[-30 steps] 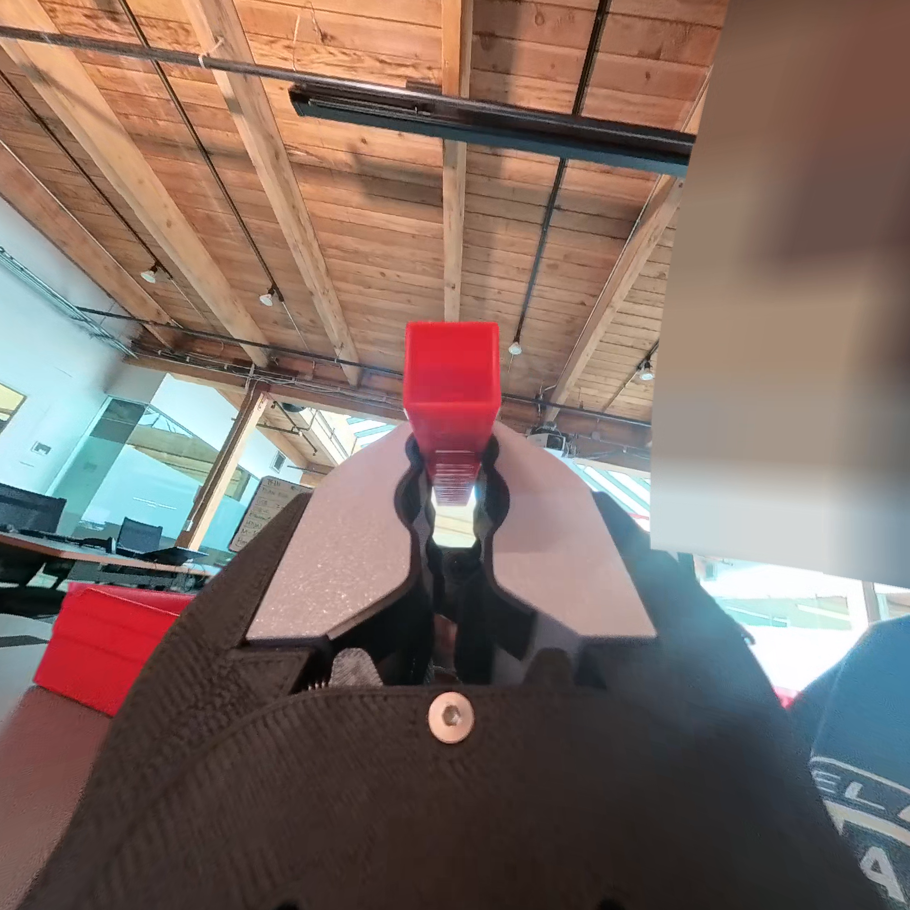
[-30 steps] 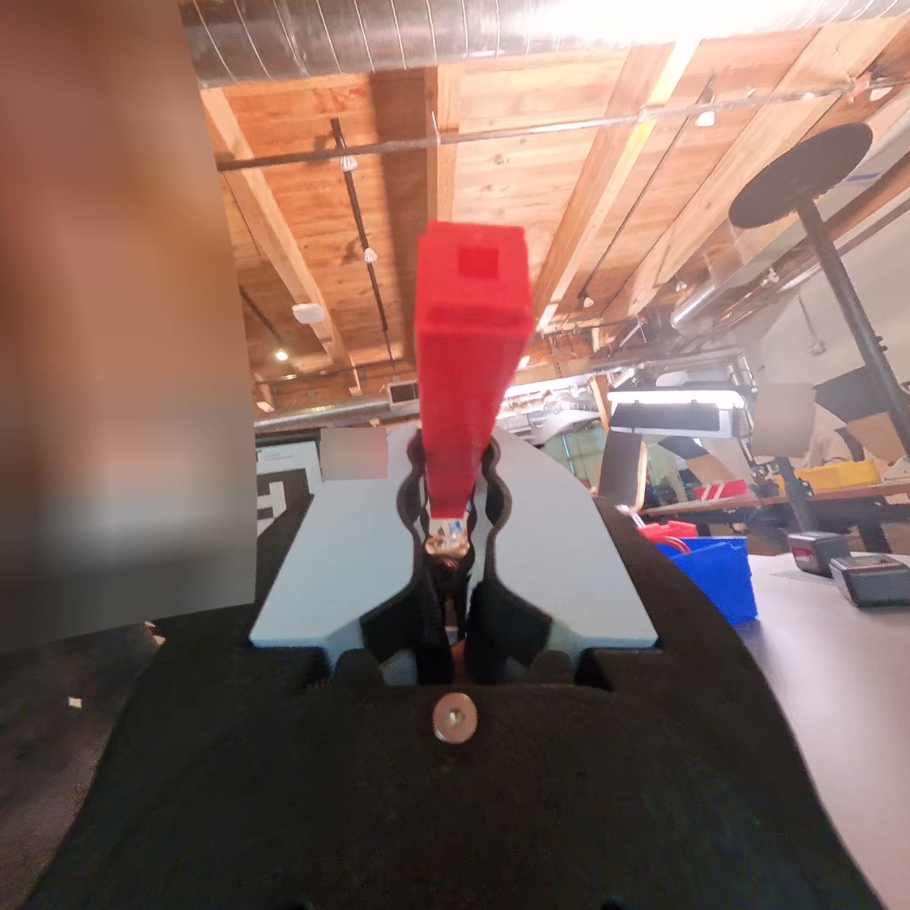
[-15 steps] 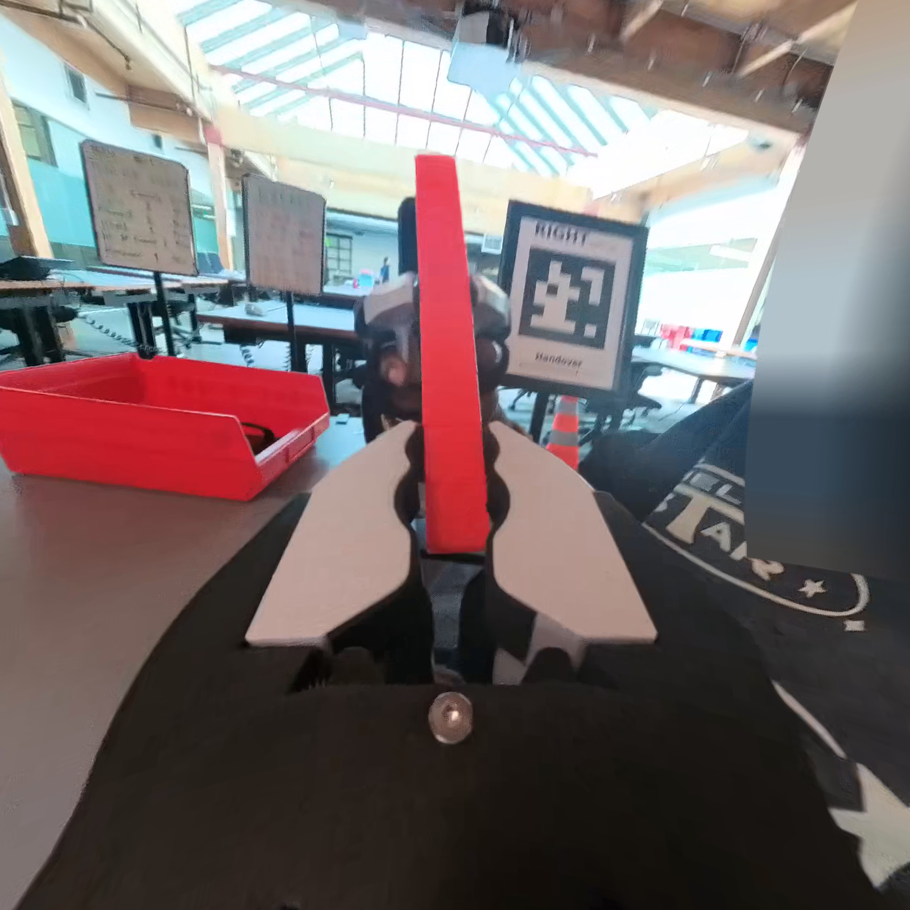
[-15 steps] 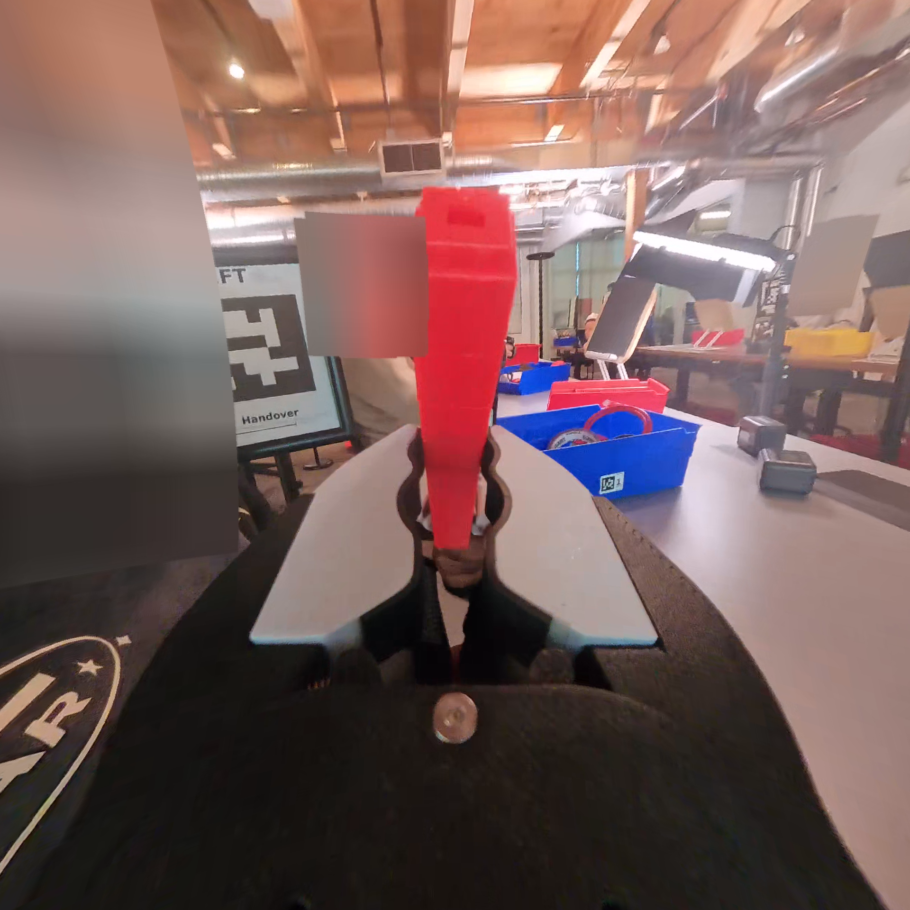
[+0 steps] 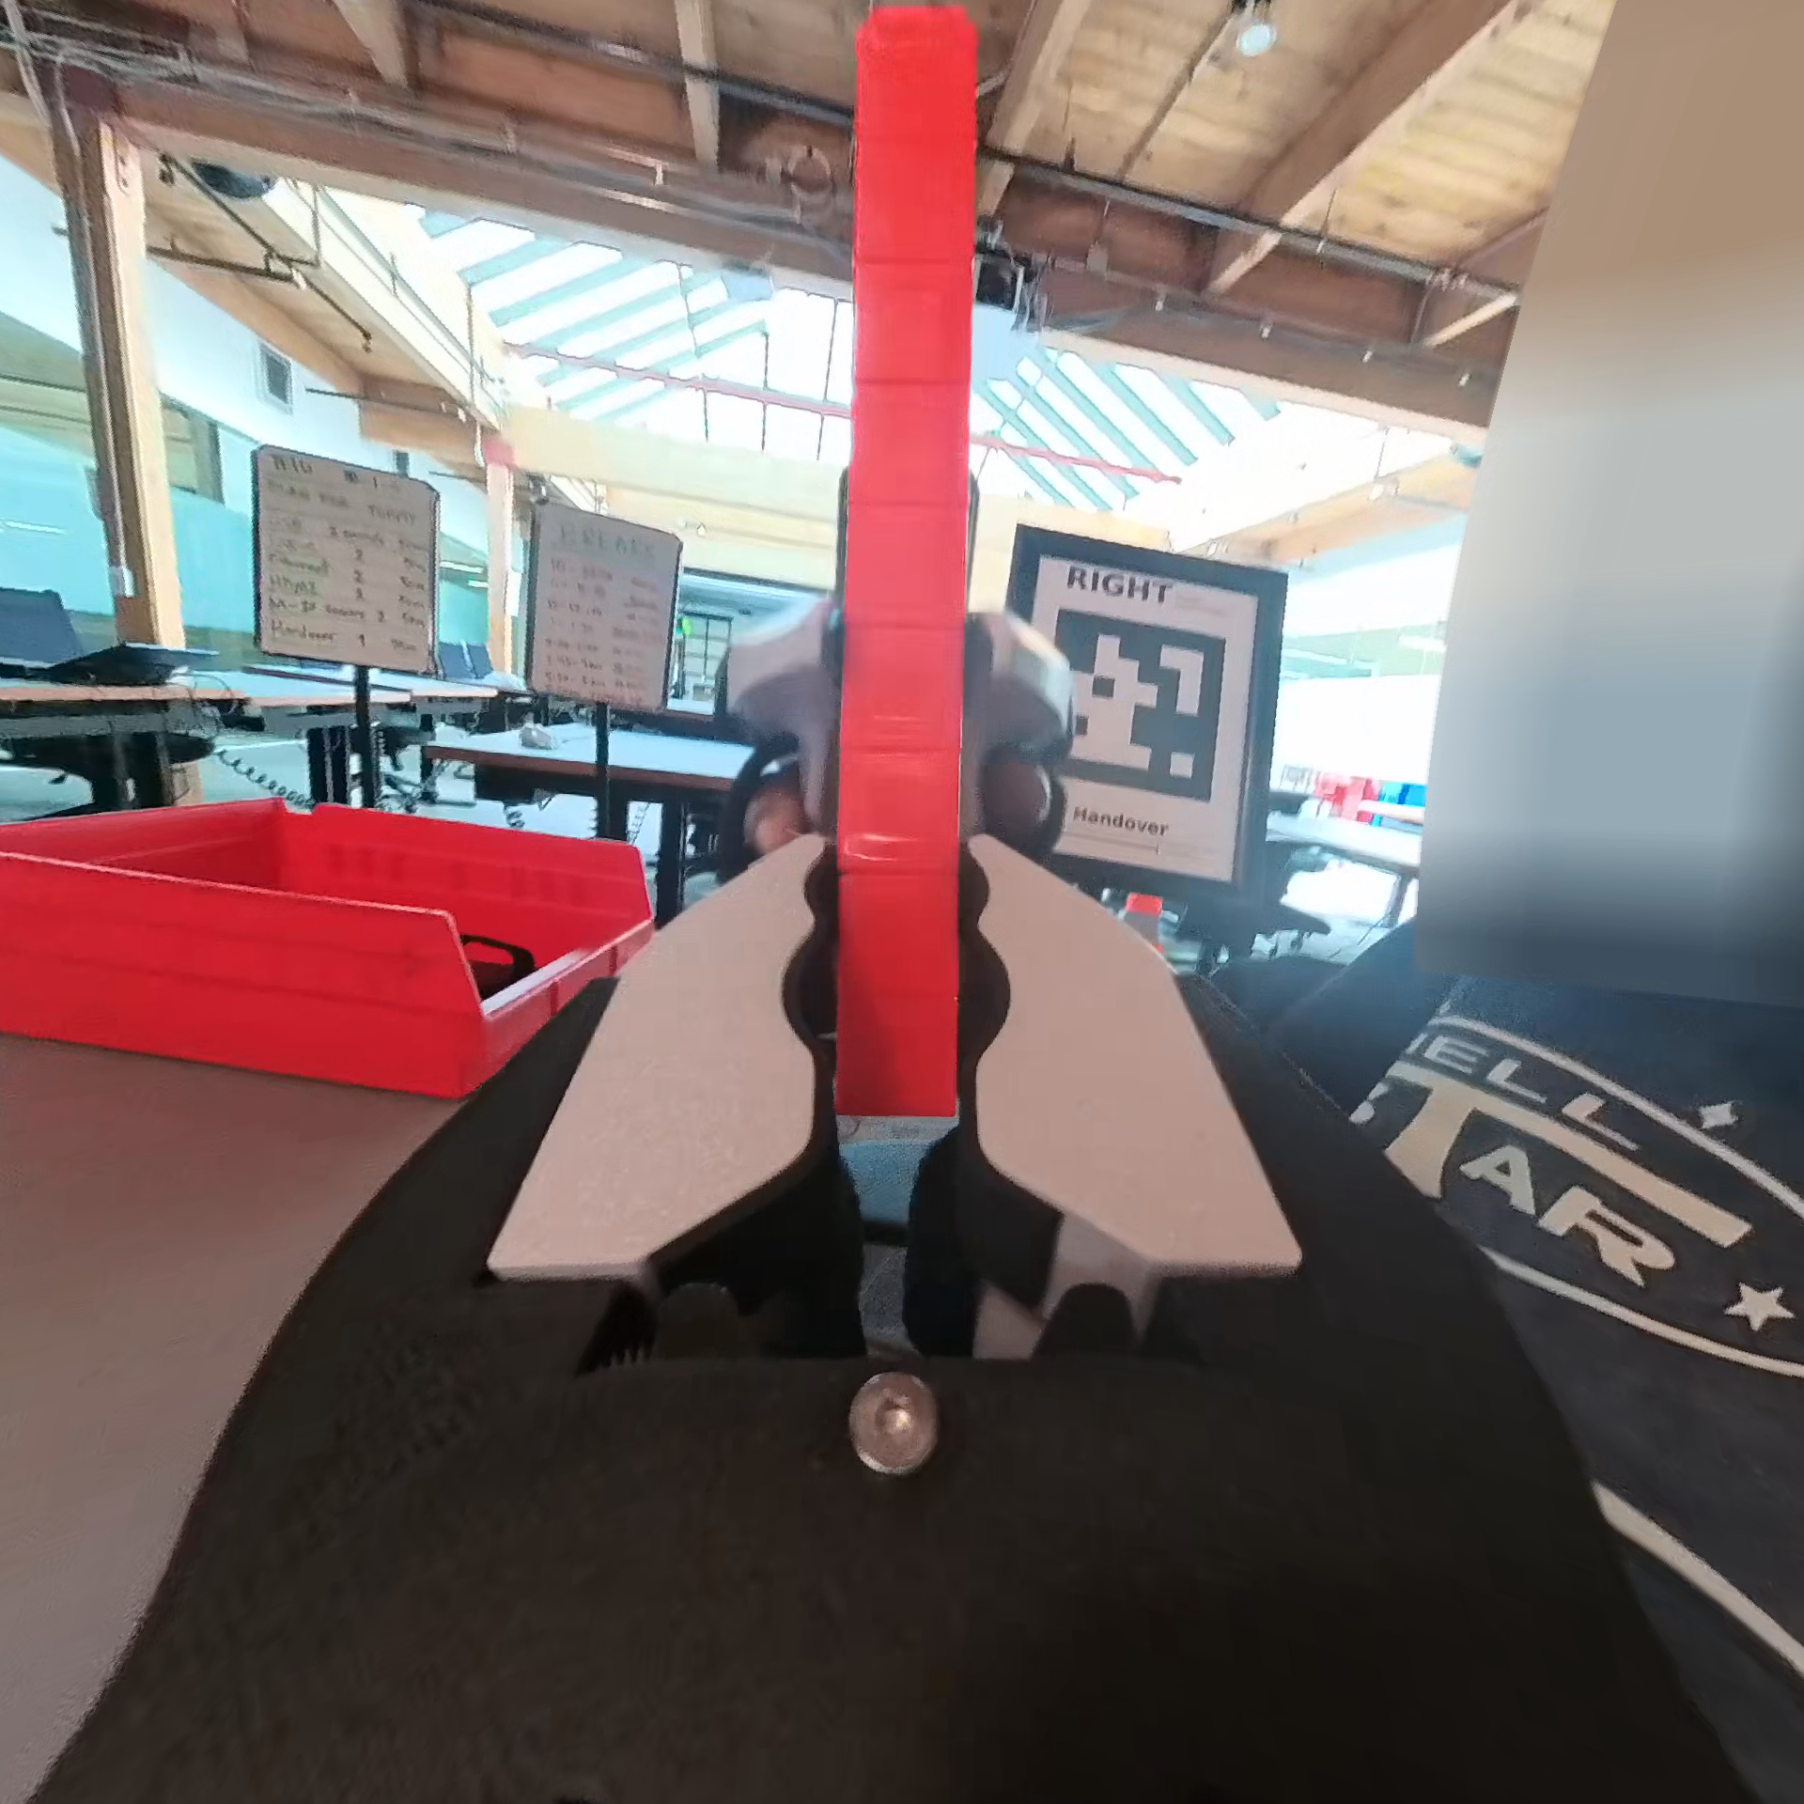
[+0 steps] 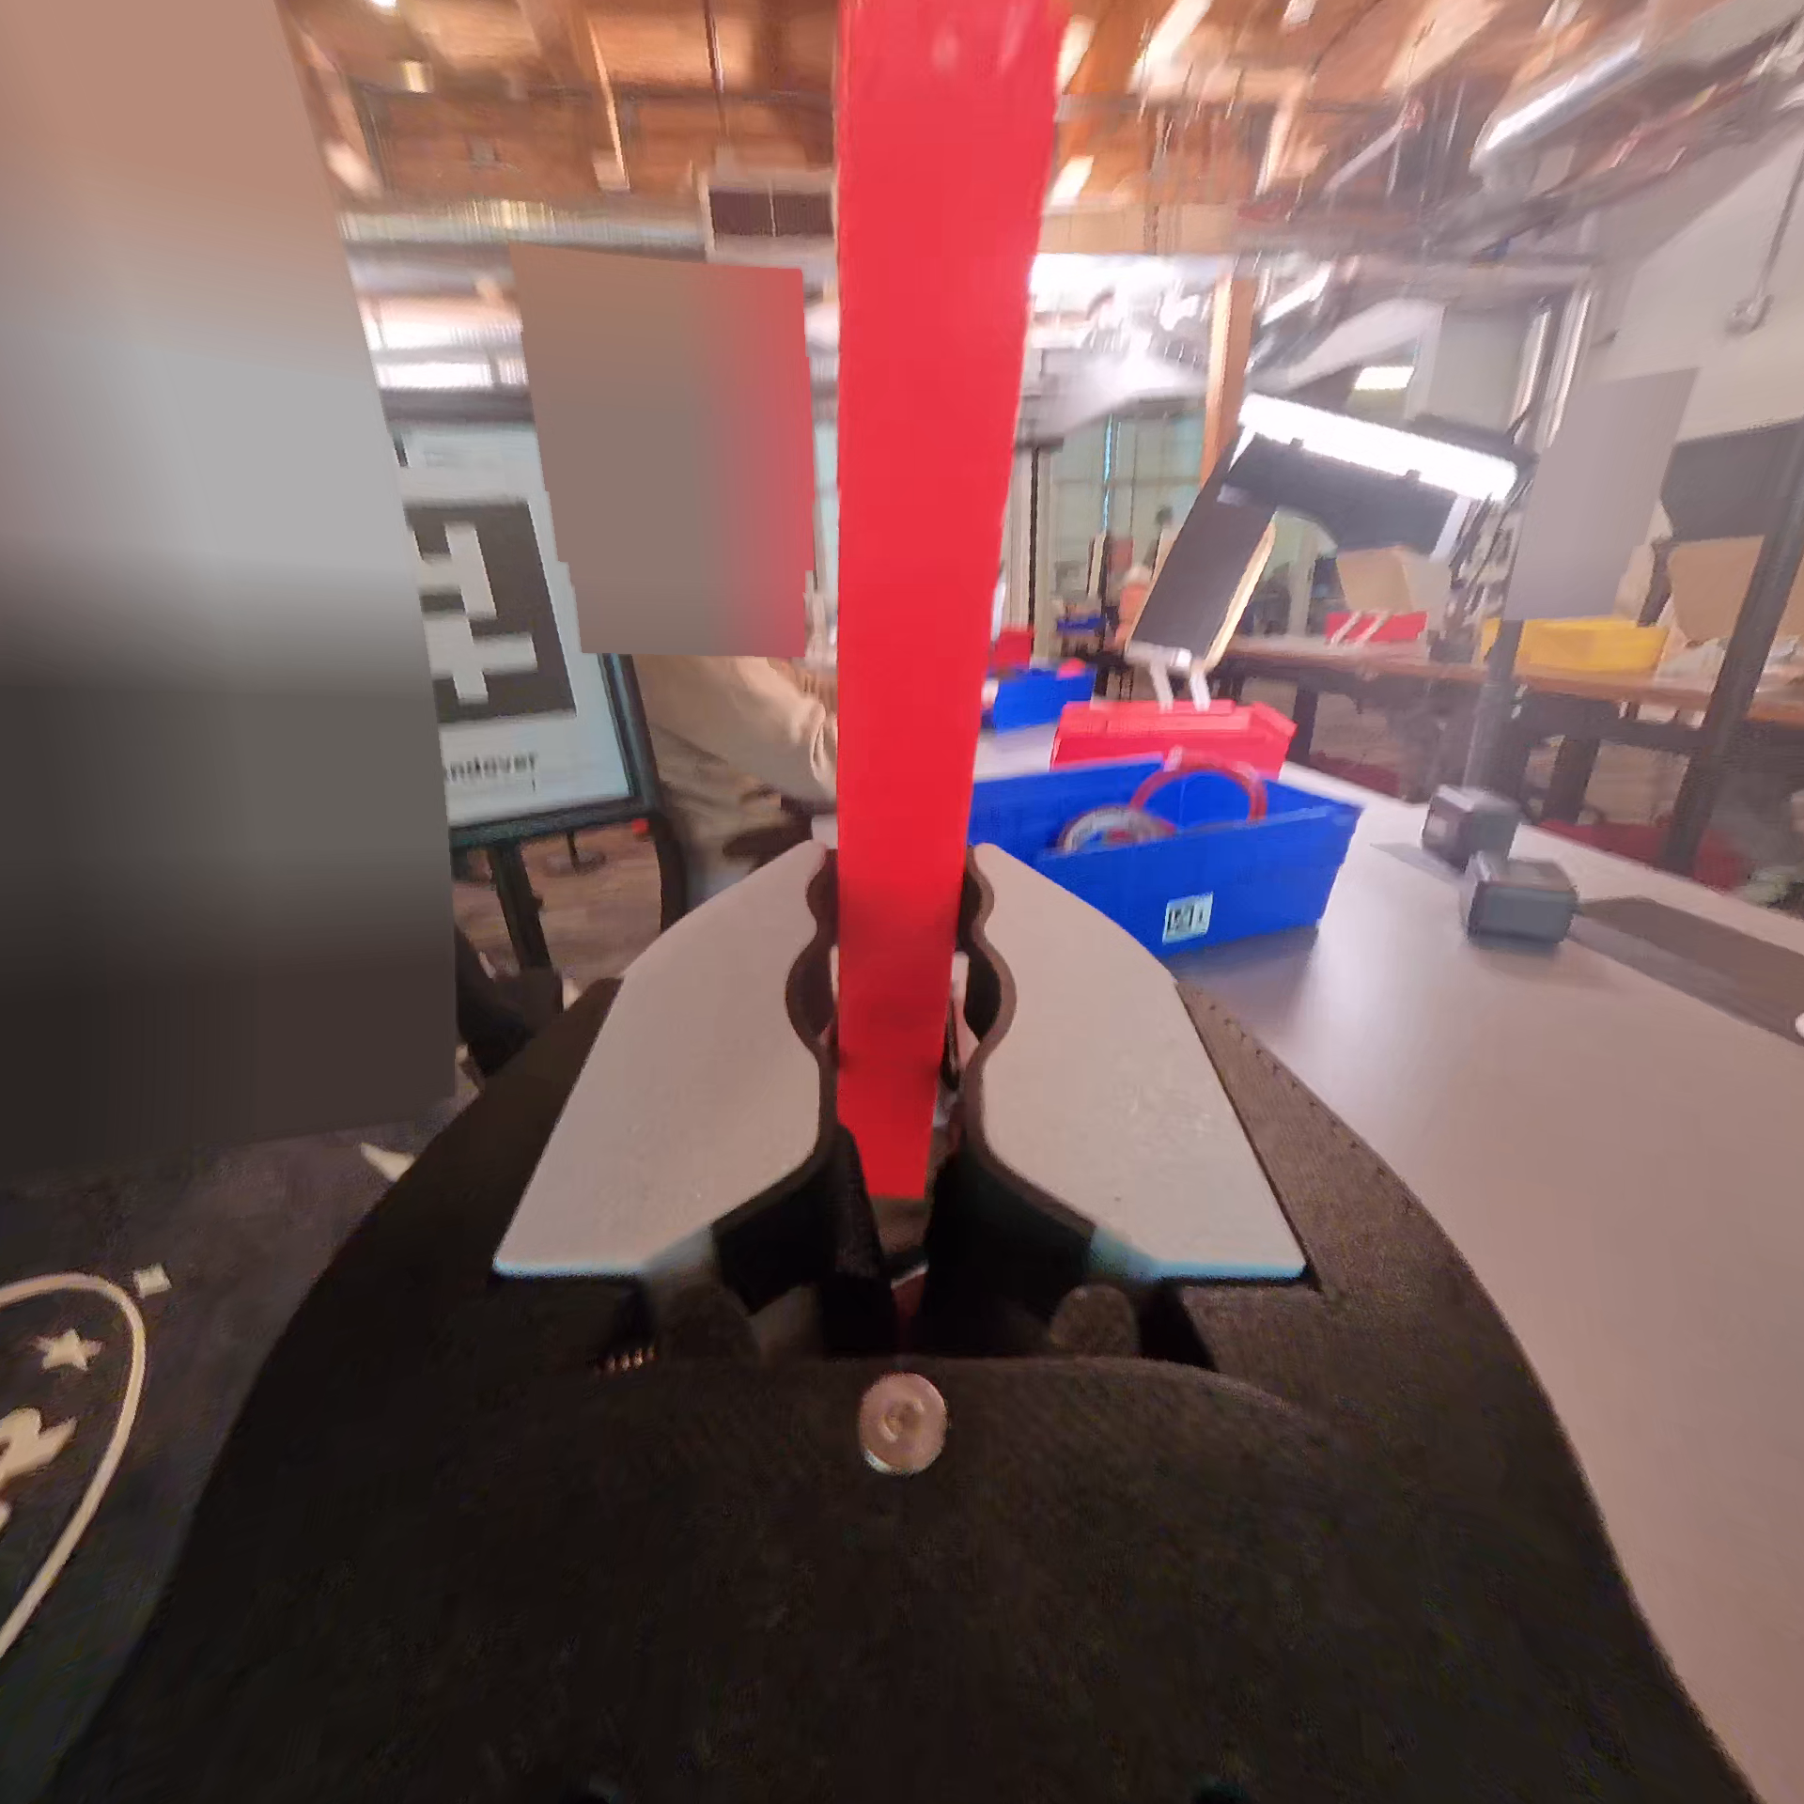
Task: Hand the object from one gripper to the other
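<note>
1. The red bar (image 5: 903, 586) stands upright in the left gripper (image 5: 903, 864). Both grey fingers press its sides, closed as far as the bar lets them, and its lower end sits deep between them.
2. In the left wrist view, the far gripper around the bar's middle is blurred, and the bar covers the spot where its fingertips meet.
3. In the right wrist view, the right gripper (image 6: 903, 859) is clamped on the same bar in the same manner. The bar's upper end is cut off by the top edge, and the whole view is smeared.
4. The left gripper cannot be made out in the right wrist view.
5. The red bin (image 5: 244, 957) on the brown table (image 5: 146, 1220) hides most of a dark thing inside it.
6. The blue bin (image 6: 1220, 879) on the grey table (image 6: 1464, 1123) holds round red-rimmed things, too blurred to tell apart.
7. Writing: two handwritten whiteboards (image 5: 344, 571), a framed sign (image 5: 1147, 703) with a black-and-white square marker and printed words, a small label (image 6: 1188, 918) on the blue bin's front, and a pale lettered emblem with stars on a dark garment (image 5: 1562, 1220), cut off at the edge.
</note>
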The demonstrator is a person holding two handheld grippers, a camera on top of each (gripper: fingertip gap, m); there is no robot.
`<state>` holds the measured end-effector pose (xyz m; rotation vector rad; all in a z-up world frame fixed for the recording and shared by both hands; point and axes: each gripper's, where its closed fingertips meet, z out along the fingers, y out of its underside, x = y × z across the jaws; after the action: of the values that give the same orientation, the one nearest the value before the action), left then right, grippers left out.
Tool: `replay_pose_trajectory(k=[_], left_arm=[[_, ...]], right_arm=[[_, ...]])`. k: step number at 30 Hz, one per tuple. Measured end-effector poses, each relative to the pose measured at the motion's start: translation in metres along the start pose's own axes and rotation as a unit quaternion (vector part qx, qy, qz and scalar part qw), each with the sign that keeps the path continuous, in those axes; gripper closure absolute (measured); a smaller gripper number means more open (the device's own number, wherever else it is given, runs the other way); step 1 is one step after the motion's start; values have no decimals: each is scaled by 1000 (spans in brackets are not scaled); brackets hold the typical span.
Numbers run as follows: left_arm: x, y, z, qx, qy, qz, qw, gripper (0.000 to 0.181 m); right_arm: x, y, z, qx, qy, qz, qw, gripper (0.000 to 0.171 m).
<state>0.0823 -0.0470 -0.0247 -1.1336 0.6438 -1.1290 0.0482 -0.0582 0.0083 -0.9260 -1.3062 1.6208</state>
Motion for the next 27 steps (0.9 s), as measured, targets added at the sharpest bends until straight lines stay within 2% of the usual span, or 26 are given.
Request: replay_pose_trajectory(k=[3, 5, 7, 10, 13, 16, 19, 22, 24, 25, 27], left_arm=[[2, -1, 2, 20, 6, -19, 1000, 159], [0, 4, 2, -8, 11, -21, 1000, 157], [-2, 0, -5, -24, 14, -21, 999, 133], [-4, -20, -18, -10, 2, -9, 1000, 122], [-4, -24, -20, -22, -17, 14, 1000, 132], [1, -18, -17, -37, -14, 31, 999, 160], [0, -24, -18, -25, -25, 37, 999, 160], [0, -31, -21, -6, -26, 31, 999, 160], [0, -33, -21, -3, -25, 31, 999, 153], [2, -34, -22, -1, -22, 35, 999, 160], [3, -36, -21, 0, -27, 42, 999, 160]], right_arm=[[-2, 9, 4, -26, -4, -8, 1000, 148], [0, 14, 1, -53, -4, -9, 999, 148], [2, 18, -1, -73, 4, -17, 997, 149], [3, 35, 0, -130, 4, -18, 991, 149], [0, 56, 6, -178, -6, -22, 984, 148], [-3, 63, 12, -185, -15, -11, 982, 148], [-2, 60, 13, -167, -15, 3, 986, 149], [-2, 65, 12, -183, -18, 3, 983, 149], [-5, 71, 12, -201, -28, 4, 979, 149], [-5, 72, 13, -203, -25, 5, 979, 149], [-5, 70, 14, -197, -28, 6, 980, 149]])
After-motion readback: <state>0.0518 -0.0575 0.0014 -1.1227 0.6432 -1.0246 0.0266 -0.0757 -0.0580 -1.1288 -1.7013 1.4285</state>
